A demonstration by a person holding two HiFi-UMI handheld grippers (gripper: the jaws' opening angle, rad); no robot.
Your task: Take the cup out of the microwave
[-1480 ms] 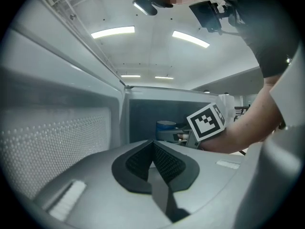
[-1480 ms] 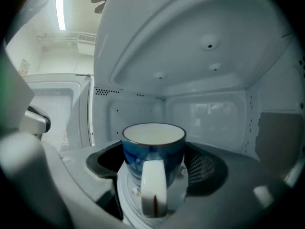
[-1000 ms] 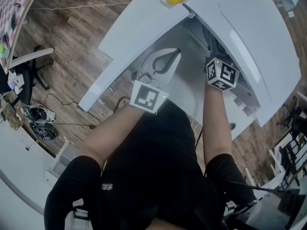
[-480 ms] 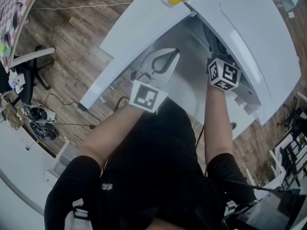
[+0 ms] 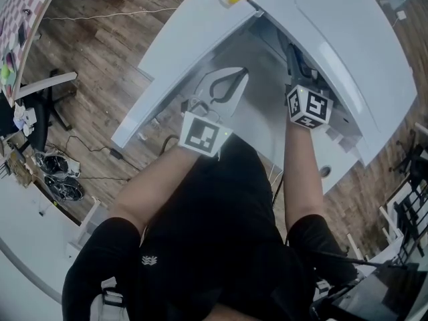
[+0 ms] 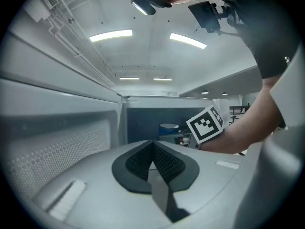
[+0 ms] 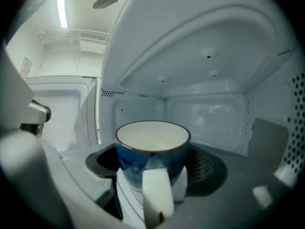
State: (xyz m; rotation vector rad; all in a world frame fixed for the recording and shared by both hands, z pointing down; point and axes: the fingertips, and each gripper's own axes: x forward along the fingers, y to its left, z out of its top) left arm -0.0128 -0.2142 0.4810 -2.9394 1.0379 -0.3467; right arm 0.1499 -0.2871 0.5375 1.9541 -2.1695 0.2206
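Inside the open microwave [image 7: 209, 104], the right gripper [image 7: 153, 171] has its jaws pressed against both sides of the blue cup [image 7: 152, 144]. The grasp looks made, but the cup is not yet lifted out. The left gripper [image 6: 153, 163] is closed and empty outside.

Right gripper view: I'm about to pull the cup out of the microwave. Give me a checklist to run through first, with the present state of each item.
1. Cup between the jaws of the right gripper: ok; it stands between them, inside the microwave.
2. Firm grip on the cup: cannot tell; the jaws stand close to its wall, but contact is unclear.
3. Door open: ok; it stands wide open.
4. Left gripper out of the way: ok; shut, empty, outside the microwave.
5. Cup empty: cannot tell; its bottom is hidden.
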